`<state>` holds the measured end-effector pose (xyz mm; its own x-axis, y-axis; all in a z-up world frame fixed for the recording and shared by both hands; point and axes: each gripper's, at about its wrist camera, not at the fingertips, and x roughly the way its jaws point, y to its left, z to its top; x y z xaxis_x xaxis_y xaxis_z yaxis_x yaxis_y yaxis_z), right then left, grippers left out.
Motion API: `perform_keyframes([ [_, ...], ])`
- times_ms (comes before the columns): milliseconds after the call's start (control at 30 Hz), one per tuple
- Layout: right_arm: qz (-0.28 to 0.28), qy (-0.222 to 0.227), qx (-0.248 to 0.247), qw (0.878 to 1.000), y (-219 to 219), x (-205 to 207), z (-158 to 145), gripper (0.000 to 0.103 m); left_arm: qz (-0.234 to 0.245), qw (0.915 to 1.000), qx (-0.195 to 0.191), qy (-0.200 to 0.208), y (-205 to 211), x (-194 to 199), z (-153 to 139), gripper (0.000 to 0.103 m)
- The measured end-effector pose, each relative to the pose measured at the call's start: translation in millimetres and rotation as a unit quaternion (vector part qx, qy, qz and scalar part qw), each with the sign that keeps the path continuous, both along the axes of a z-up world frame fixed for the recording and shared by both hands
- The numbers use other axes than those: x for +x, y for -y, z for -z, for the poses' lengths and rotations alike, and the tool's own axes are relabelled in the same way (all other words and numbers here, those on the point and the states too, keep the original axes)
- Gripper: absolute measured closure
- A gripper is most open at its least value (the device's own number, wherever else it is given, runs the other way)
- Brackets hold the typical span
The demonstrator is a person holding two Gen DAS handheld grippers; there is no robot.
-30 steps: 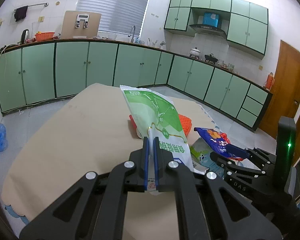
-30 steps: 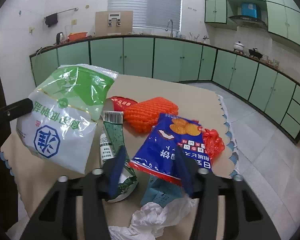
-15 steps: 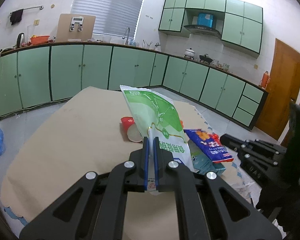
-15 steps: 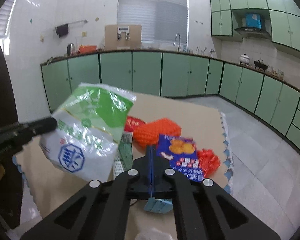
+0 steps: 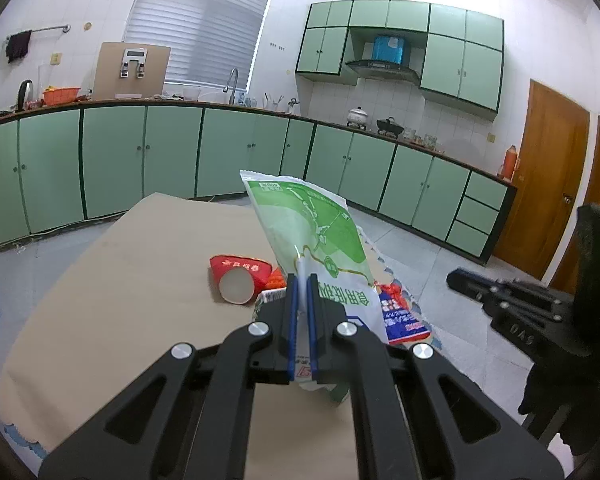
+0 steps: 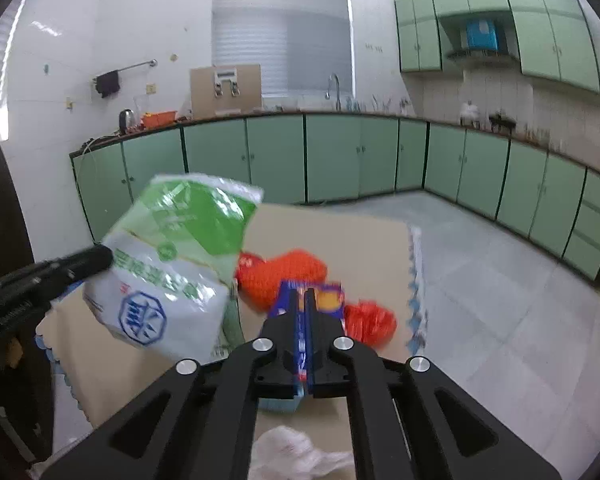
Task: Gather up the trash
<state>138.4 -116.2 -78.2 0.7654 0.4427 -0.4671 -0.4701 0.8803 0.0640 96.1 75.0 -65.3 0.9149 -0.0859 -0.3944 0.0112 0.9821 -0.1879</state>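
Observation:
My left gripper (image 5: 300, 284) is shut on the lower edge of a green and white plastic bag (image 5: 312, 236) and holds it upright above the table (image 5: 120, 280). The bag also shows in the right wrist view (image 6: 172, 256), at the left. My right gripper (image 6: 303, 300) is shut on the edge of a blue snack bag (image 6: 300, 344), lifted off the table; the image is blurred. The right gripper also shows in the left wrist view (image 5: 460, 280), at the right.
On the table (image 6: 340, 240) lie a red paper cup (image 5: 238, 280), an orange net (image 6: 284, 276), a red crumpled wrapper (image 6: 370, 322), another blue snack bag (image 5: 400, 316) and white crumpled plastic (image 6: 296, 456). Green cabinets line the walls. A brown door (image 5: 548, 176) is at the right.
My right gripper shut on the blue snack bag and lifted it up and back from the table. My left gripper kept hold of the green and white bag and rose a little.

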Motion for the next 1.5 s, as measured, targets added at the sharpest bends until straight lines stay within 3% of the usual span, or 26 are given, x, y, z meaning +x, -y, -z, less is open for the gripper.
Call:
perform_keyframes([
  [33, 0.001, -0.007, 0.004, 1.0, 1.2, 2.0, 4.5, 0.092, -0.001, 1.0, 0.002, -0.002, -0.5, 0.0, 2.2, 0.1],
  [100, 0.006, -0.022, 0.009, 1.0, 0.7, 8.5, 15.9, 0.07, -0.006, 0.9999, 0.003, -0.008, -3.3, 1.2, 6.1, 0.1],
  [200, 0.013, -0.051, 0.016, 0.999, 4.1, 19.9, 29.6, 0.045, -0.013, 0.9998, 0.006, -0.015, -8.9, 3.0, 10.9, 0.1],
  [267, 0.017, -0.073, 0.027, 0.997, 8.1, 28.6, 40.0, 0.041, -0.019, 0.9996, 0.008, -0.018, -12.4, 3.9, 13.9, 0.1],
  [500, 0.019, -0.13, 0.062, 0.989, 13.7, 47.4, 65.8, 0.041, -0.023, 0.9994, 0.01, -0.023, -16.1, 6.4, 17.7, 0.1],
  [700, 0.012, -0.15, 0.071, 0.986, 16.4, 55.2, 71.7, 0.042, -0.022, 0.9993, 0.008, -0.029, -16.1, 8.3, 21.3, 0.1],
  [867, 0.017, -0.122, 0.052, 0.991, 15.3, 39.6, 56.3, 0.041, -0.022, 0.9993, 0.008, -0.03, -14.9, 7.3, 21.1, 0.1],
  [1000, 0.017, -0.087, 0.036, 0.995, 17.9, 7.8, 45.7, 0.026, -0.018, 0.9994, 0.006, -0.027, -13.6, 2.5, 19.3, 0.1],
  [1200, 0.035, -0.072, 0.003, 0.997, 13.6, -28.4, 72.2, 0.025, -0.01, 0.9993, 0.006, -0.034, -11.4, -5.8, 23.0, 0.1],
  [1433, 0.053, -0.08, 0.019, 0.995, 17.8, -22.0, 96.4, 0.042, -0.013, 0.9989, 0.01, -0.044, -13.1, -13.5, 28.4, 0.1],
  [1500, 0.054, -0.084, 0.018, 0.995, 18.1, -20.9, 102.9, 0.055, -0.015, 0.9987, 0.011, -0.047, -13.3, -14.7, 30.0, 0.1],
])
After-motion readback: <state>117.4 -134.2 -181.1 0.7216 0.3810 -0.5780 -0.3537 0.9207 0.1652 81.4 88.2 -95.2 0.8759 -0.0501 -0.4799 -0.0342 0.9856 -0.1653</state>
